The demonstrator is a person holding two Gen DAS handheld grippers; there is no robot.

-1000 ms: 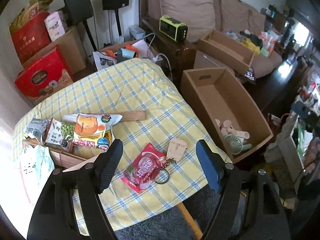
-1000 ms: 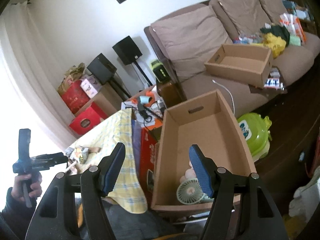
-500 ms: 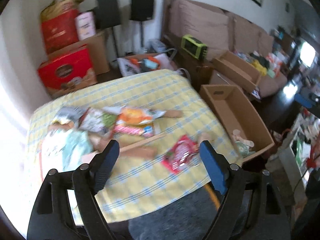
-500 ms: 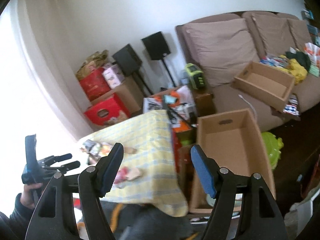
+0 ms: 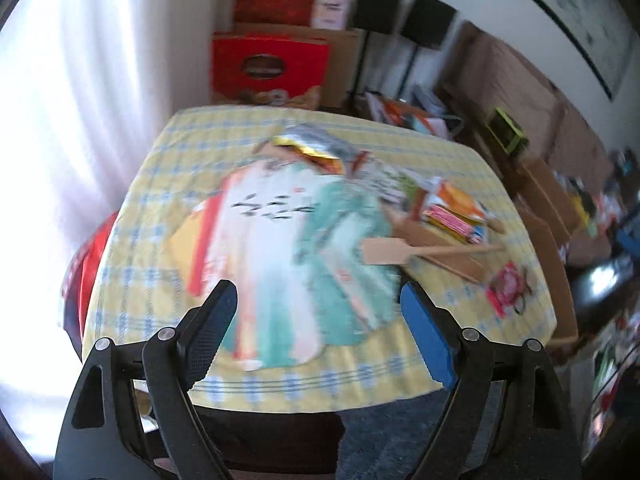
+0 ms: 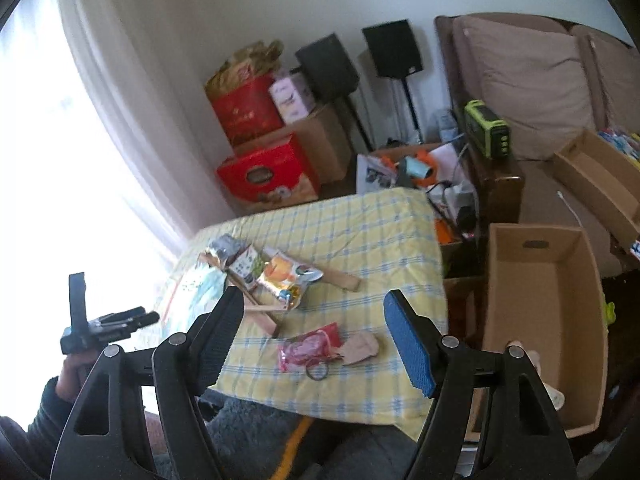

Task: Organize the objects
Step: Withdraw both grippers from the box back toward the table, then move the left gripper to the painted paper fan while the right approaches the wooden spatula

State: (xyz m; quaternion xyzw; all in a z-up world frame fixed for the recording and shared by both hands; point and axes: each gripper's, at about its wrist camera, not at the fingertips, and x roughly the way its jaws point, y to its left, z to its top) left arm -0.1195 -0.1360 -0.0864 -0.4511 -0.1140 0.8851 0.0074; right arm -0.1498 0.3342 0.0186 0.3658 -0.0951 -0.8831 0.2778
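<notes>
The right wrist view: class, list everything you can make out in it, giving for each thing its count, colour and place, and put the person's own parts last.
table: one, yellow and blue checked cloth, centre
snack packets: several, orange, silver and green, on a wooden tray at the table's left
red pouch: one, near edge of table, beside a ring and a tan tag
open cardboard box: one, brown, on the floor right of the table
red gift boxes: two, stacked against the far wall
speakers: two, black, on stands by the wall
sofa: one, brown, far right
left gripper: black, held in a hand at far left
right gripper: black with blue pads, jaws opening, nothing between them
</notes>
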